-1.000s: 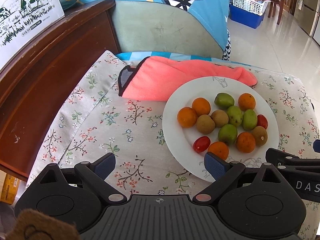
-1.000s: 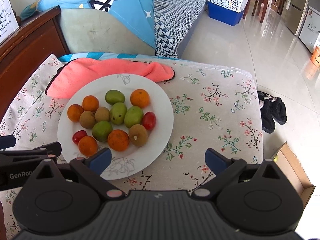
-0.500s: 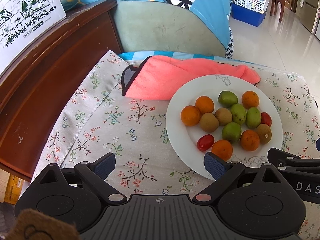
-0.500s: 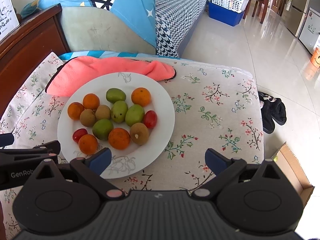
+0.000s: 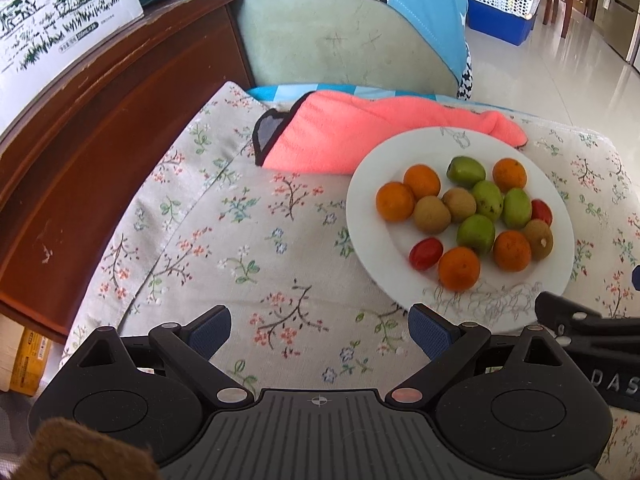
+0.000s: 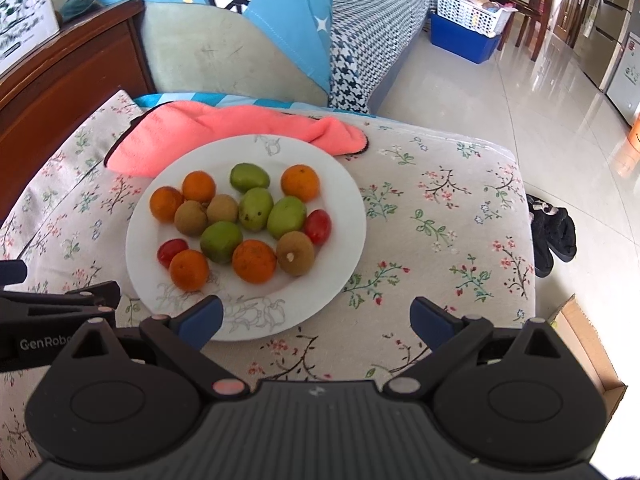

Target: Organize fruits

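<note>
A white plate rests on the flowered tablecloth and carries several small oranges, green fruits, brown kiwis and two red tomatoes. One orange lies nearest the plate's front rim, with a tomato beside it. My left gripper hovers open over bare cloth, left of the plate's front edge. My right gripper is open too, its left finger above the plate's front rim. Nothing sits between either pair of fingers.
A pink towel lies behind the plate, partly under its rim. A dark wooden cabinet stands along the left, a green chair back behind. Tiled floor, black slippers and a cardboard box lie to the right.
Both grippers have drawn back slightly from the table, so the plate sits a little farther off in both views. The fruit has not moved, and both grippers have stayed open.
</note>
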`<state>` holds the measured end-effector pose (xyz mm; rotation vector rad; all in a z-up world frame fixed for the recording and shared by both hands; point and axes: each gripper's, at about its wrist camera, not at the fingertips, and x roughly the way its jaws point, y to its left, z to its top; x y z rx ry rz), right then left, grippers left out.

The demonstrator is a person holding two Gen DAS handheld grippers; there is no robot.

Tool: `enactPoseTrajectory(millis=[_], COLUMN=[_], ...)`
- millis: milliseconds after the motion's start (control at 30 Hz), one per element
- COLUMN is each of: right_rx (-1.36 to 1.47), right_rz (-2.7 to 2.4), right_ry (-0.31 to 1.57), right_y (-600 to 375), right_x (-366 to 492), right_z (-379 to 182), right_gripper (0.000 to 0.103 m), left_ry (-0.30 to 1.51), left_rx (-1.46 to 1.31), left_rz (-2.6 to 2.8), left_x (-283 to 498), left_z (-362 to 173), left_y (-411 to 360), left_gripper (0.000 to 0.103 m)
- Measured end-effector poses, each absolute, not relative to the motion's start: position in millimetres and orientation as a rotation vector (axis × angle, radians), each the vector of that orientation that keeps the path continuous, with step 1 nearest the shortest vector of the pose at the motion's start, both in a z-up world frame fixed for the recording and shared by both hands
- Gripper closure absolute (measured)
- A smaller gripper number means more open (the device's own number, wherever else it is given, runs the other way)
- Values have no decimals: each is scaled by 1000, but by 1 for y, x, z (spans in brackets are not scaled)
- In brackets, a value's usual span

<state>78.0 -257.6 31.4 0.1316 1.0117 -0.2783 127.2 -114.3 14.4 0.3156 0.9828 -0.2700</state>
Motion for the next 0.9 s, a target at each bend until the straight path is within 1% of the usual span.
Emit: enactPoseTrajectory(millis=[367,567,833,900], right_rx=[157,157,86,53], right_rz=[-221,-160,-41,-35], right_ry=[979,966,876,843], right_y=[-240,-222,-192,-186], right_x=[34,11,-4,-5], right_z=[21,5,-14,-19], right_gripper=[3,3,3,1], left_ry=[990,995,976,977], left_rx=[311,282,242,234], left_rz=[-309,-311,-317,-318], left_x=[103,92,86,86], left_z=[10,11,17,18], left_y=[-90,-71,-54,-52], left_gripper=[6,6,6,6])
